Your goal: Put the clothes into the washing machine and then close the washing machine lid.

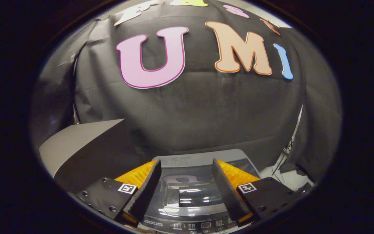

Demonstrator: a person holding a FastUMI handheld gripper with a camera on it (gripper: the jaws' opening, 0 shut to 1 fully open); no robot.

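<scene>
Risk comes from judging the job finished: my jaws stand apart and hold nothing, hovering over the dark grey top-loading washing machine, whose glossy glass lid lies flat and shut. I cannot see any clothes; if they are outside, that lid must be reopened.

A staged recording booth is showing here. Black cloth is draping behind a washing machine; cables are trailing alongside.
</scene>
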